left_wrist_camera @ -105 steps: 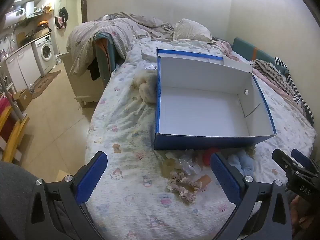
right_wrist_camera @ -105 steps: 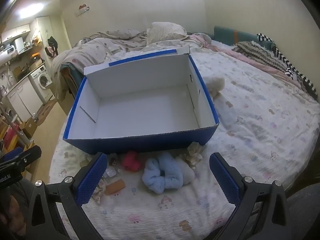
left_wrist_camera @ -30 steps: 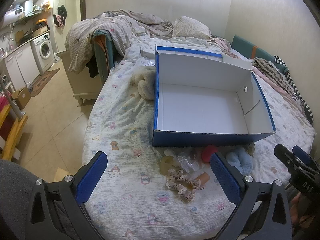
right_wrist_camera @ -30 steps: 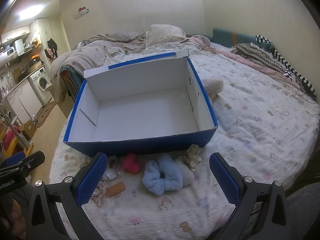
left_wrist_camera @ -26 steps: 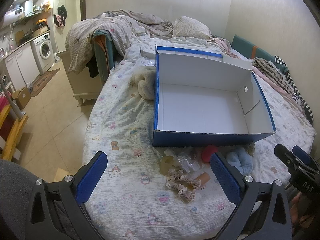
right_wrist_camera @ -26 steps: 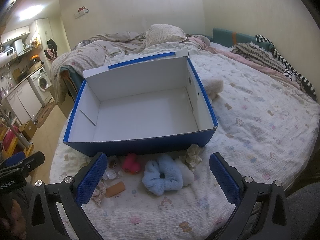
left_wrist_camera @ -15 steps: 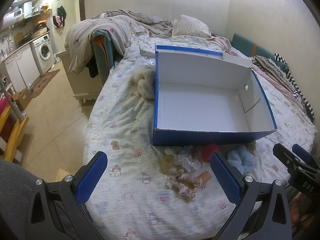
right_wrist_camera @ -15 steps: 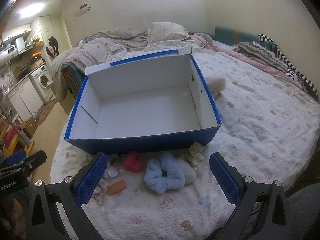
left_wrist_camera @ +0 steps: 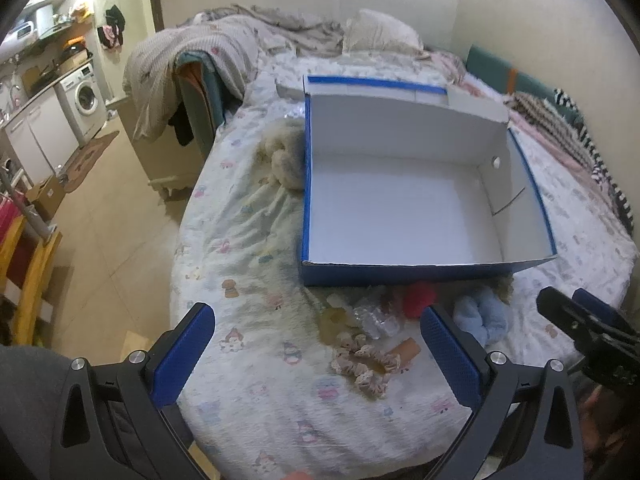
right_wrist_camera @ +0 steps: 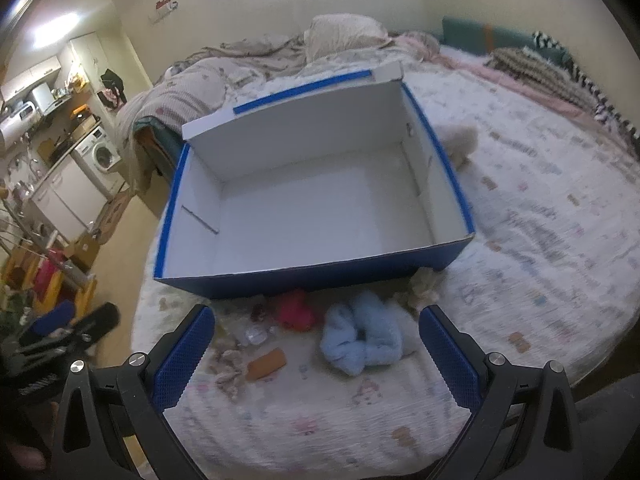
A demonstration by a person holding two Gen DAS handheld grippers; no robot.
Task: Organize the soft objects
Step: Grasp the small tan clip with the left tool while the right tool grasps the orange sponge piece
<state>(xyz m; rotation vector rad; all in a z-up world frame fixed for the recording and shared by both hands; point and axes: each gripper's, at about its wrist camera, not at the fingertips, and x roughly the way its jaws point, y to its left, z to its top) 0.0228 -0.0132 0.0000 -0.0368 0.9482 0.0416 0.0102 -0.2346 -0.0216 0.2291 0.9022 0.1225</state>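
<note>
Lighting: dim, warm indoor; ceiling light [right_wrist_camera: 52, 34] glows far left above the jaws. Soft shadow under the box [right_wrist_camera: 304, 276] front wall, ahead of the jaws. Right wrist view motion-blurred; left wrist view sharper. Strong fisheye bending and black vignette at corners.

Right wrist view motion-blurred; clear packets [right_wrist_camera: 256, 334] indistinct; cream plush [left_wrist_camera: 285, 158] partly behind box [left_wrist_camera: 306, 184].

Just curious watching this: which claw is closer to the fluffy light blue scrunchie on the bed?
Right. The right claw frames the blue scrunchie between its open fingers; the left claw sits farther left, over the lace scrunchie.
</note>
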